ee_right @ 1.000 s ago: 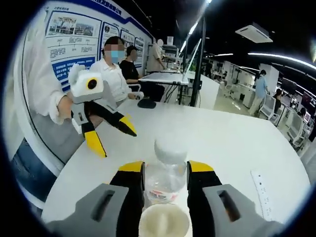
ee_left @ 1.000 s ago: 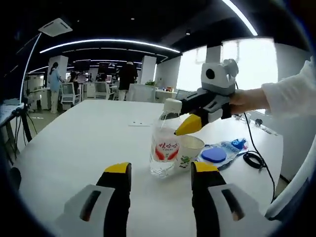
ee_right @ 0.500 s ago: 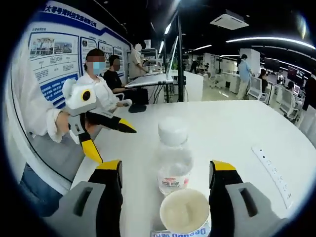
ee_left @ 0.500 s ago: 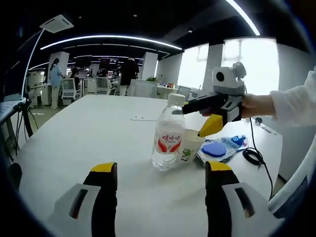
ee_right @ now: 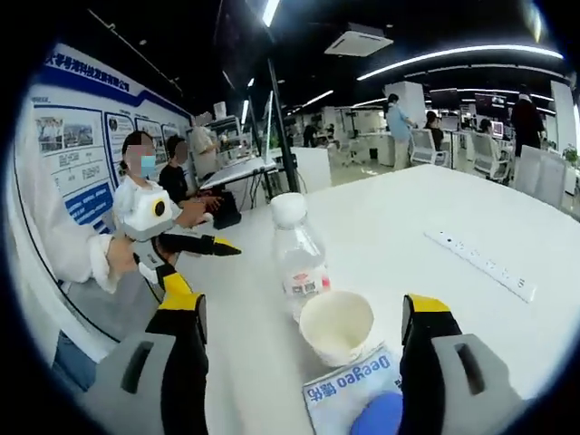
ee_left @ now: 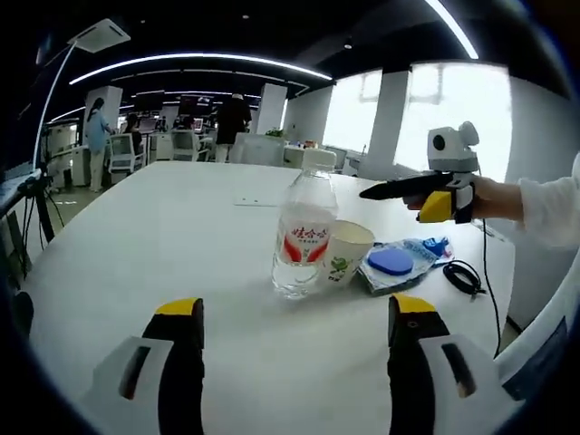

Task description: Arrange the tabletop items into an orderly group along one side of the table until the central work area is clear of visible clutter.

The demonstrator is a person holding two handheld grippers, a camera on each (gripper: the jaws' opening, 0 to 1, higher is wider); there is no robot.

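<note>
Water bottle (ee_left: 304,227) beside paper cup (ee_left: 343,266), both tools (ee_left: 296,317) (ee_right: 304,313) wide open, empty.

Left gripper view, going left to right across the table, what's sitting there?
Clear plastic water bottle with red label → white paper cup → blue round lid on a clear packet → black coiled cable.

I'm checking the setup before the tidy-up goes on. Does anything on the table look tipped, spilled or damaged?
Nothing stands out. The bottle stands upright with its cap on, the paper cup sits upright right beside it, and the blue-lidded wipes pack lies flat. No spill shows on the table.
</note>
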